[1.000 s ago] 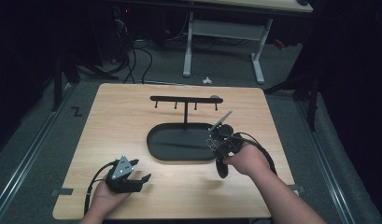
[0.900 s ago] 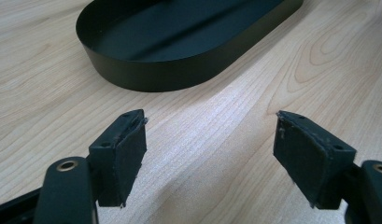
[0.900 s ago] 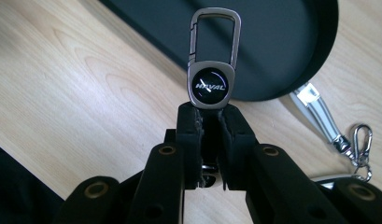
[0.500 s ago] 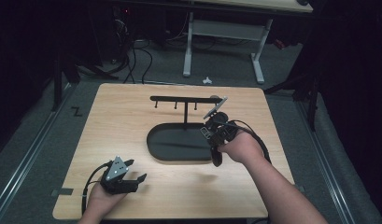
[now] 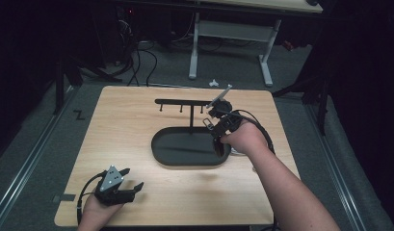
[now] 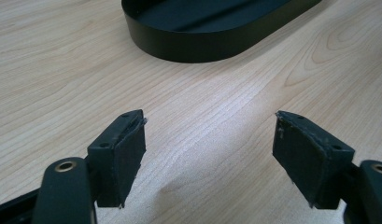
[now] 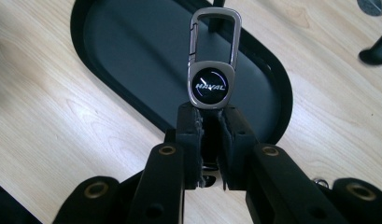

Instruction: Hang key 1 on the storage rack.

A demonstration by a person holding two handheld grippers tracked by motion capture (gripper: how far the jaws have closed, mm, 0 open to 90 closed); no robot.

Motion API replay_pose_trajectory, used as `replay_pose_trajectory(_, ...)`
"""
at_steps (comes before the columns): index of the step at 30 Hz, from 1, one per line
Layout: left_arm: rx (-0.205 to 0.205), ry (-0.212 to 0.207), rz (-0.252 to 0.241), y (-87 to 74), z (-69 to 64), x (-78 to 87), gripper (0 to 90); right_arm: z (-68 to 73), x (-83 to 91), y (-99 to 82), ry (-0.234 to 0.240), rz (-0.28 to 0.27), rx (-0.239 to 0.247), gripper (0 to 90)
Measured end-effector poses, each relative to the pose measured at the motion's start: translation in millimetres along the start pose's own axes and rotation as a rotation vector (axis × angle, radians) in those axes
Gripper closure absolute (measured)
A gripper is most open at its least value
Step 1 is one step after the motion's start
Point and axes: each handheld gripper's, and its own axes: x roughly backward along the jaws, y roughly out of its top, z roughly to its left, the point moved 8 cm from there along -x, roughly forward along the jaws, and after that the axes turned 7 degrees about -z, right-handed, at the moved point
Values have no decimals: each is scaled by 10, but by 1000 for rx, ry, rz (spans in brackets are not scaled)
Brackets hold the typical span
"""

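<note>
Two grippers sit in my high view. My right gripper point(image 5: 218, 111) has climbed from the near rim of the black oval tray point(image 5: 158, 153) toward the right end of the black hook rack point(image 5: 182, 102), carrying the keychain point(image 5: 219, 100) higher and farther back than a second ago; it now hangs just beside that rack end. My left gripper point(image 5: 132, 180) has slid a little leftward along the near edge of the wooden table point(image 5: 127, 120) and stays low there, well apart from the tray.

From the left gripper view, I see the jaws standing wide apart with nothing between them, only bare table below and the tray wall point(image 6: 198, 44) ahead.

From the right gripper view, the jaws are pinched nearly together on the lower end of the keychain point(image 7: 212, 60), a metal carabiner clip with a round dark badge, which stands upright above the pads over the tray point(image 7: 132, 56). That grip looks unchanged.
</note>
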Motion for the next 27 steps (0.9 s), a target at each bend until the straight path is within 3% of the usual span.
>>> replay_pose_trajectory(15, -7, -14, 2, 13, -29, -40, 260, -29, 69, 221, -17, -33, -11, 802)
replay_pose_trajectory(27, -7, -20, 6, 11, -25, -31, 260, -68, -89, 320, -41, -39, -18, 800)
